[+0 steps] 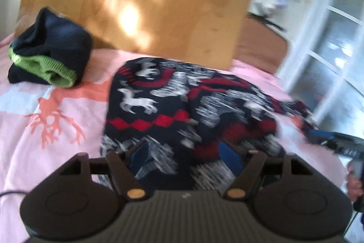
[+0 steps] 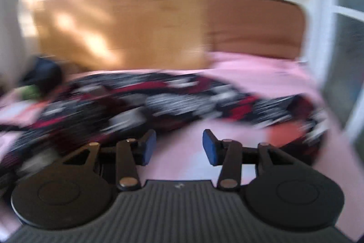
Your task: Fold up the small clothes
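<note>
On the pink bed, patterned sweater bunched dead ahead, sleeve trailing toward 3 o'clock; my left gripper and right gripper both gape empty; I'd pinch hem corners evenly before folding.

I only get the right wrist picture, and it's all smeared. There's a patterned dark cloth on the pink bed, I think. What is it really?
Observer: In the left wrist view the patterned sweater is clearer: dark knit with white reindeer and a band of red diamonds.
Operator: And that dark blob at my far left?
Observer: A folded dark garment with a bright green ribbed cuff, lying apart from the sweater.
Operator: Is the other gripper holding the sweater?
Observer: The left gripper has its jaws spread over the near edge; the pads do not look pressed together.
Operator: Anything on the bedspread?
Observer: The pink bedspread has an orange deer print with antlers.
</note>
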`<state>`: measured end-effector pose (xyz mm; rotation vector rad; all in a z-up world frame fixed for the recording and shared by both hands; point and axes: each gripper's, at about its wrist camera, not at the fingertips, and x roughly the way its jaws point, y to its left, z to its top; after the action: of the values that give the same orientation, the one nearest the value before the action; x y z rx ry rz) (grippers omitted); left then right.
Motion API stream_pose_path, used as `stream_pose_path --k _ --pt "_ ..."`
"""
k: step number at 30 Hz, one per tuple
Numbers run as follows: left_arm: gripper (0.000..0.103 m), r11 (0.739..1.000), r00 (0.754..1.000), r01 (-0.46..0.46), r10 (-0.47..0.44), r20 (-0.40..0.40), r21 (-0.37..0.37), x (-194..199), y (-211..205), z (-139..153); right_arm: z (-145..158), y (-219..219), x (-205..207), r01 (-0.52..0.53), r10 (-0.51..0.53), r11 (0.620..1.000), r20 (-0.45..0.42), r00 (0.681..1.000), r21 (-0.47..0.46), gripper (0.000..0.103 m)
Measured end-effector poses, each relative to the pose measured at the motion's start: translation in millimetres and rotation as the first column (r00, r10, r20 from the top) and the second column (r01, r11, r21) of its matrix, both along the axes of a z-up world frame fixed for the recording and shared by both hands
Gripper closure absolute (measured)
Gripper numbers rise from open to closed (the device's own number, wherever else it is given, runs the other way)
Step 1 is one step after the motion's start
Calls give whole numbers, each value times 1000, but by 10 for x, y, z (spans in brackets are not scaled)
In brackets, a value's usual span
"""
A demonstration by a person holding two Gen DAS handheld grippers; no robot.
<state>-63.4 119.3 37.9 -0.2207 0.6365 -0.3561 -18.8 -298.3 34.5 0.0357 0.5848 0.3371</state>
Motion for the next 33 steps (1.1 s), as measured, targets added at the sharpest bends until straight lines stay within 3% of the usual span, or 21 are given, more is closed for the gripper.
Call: stream_pose_path --k 2,5,8,10,11,13,16,17,19,22,24,26,30,31,33 --pt "33 996 997 77 -78 2 40 -233 -117 -10 -46 129 -353 -83 83 996 2 997 39 50" --pt "33 980 985 174 -173 -24 92 -407 -301 -112 -125 321 -599 -126 126 992 12 992 -21 46" --pt "33 965 975 221 -216 -49 144 -443 -480 -215 -260 429 -474 -143 142 989 -36 989 -38 46" --pt "33 960 973 229 -219 -75 163 -443 -568 -283 -365 540 -414 -112 104 988 -70 992 -109 48" --pt "33 957 973 227 -213 -93 181 -437 -625 -330 -390 542 -398 -100 91 987 -79 993 -125 51" --pt "40 945 979 204 -189 -81 258 -469 -714 -390 -402 477 -262 -67 58 991 -87 995 -114 84" --pt "74 917 984 178 -173 -46 356 -520 -754 -387 -124 158 -189 47 -50 998 -53 997 -48 86" --pt "102 918 981 193 -185 -57 347 -507 -728 -370 1 3 -176 84 -83 996 -44 996 6 86" --pt "101 938 974 223 -199 -112 267 -456 -574 -293 196 -274 -218 122 -114 982 -61 992 142 86" --pt "101 957 980 197 -184 -80 212 -529 -327 -88 380 -570 -293 104 -70 924 -106 992 368 86" --pt "101 968 985 169 -162 -54 186 -597 -149 52 359 -599 -294 82 -20 901 -147 989 425 86" --pt "101 975 990 139 -135 -34 175 -623 -26 135 205 -551 -284 98 -9 897 -204 979 431 86" --pt "96 985 998 56 -54 -16 162 -623 163 160 -591 -515 -113 268 -64 885 -470 880 382 86" --pt "94 987 999 35 -32 -21 155 -614 212 152 -702 -508 -79 293 -110 898 -477 872 328 87" --pt "80 989 1000 -8 12 -28 144 -597 301 118 -677 -522 -40 330 -207 906 -401 892 266 82"
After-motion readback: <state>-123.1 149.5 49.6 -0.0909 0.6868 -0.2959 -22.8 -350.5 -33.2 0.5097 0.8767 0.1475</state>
